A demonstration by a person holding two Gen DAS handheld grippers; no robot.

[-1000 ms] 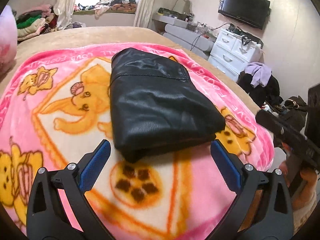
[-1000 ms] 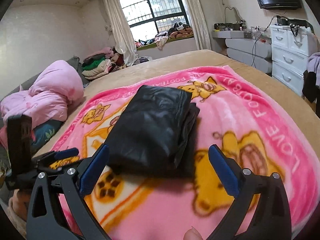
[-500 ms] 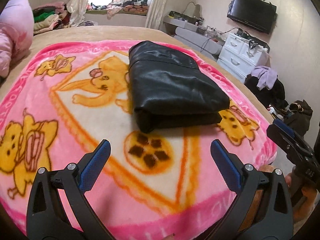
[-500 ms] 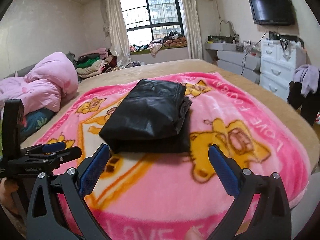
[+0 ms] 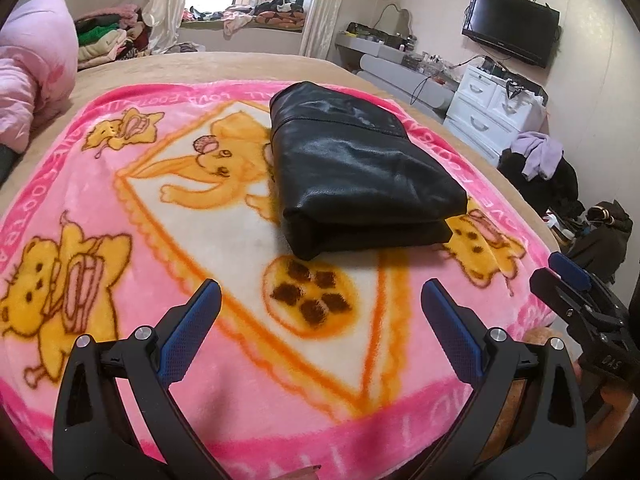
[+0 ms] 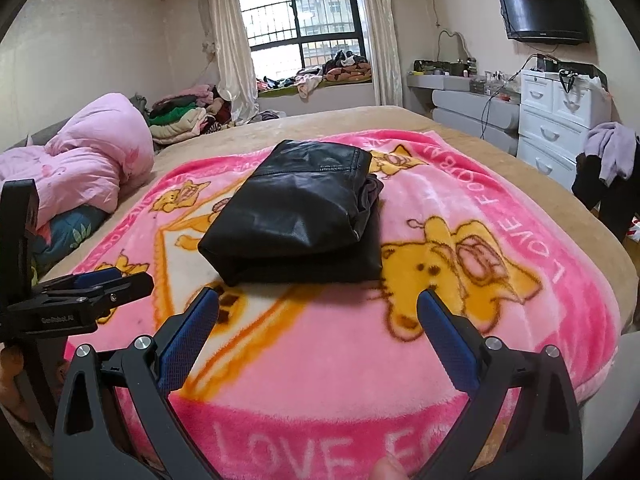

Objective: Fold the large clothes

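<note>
A black leather-like garment (image 5: 360,176) lies folded into a compact rectangle on the pink cartoon blanket (image 5: 120,240); it also shows in the right wrist view (image 6: 296,216). My left gripper (image 5: 320,320) is open and empty, held back from the garment's near edge, above the blanket. My right gripper (image 6: 318,326) is open and empty, also back from the garment. Each gripper shows in the other's view: the right one at the right edge (image 5: 580,304), the left one at the left edge (image 6: 80,296).
The blanket covers a tan bed (image 6: 360,120). A pink duvet (image 6: 92,160) is heaped at the left. White drawers (image 6: 560,120) and a chair with clothes (image 6: 608,168) stand at the right. Clothes are piled by the window (image 6: 184,116).
Both grippers have pulled back and up from the folded garment, which now sits farther off. The garment has not moved and both grippers stay open.
</note>
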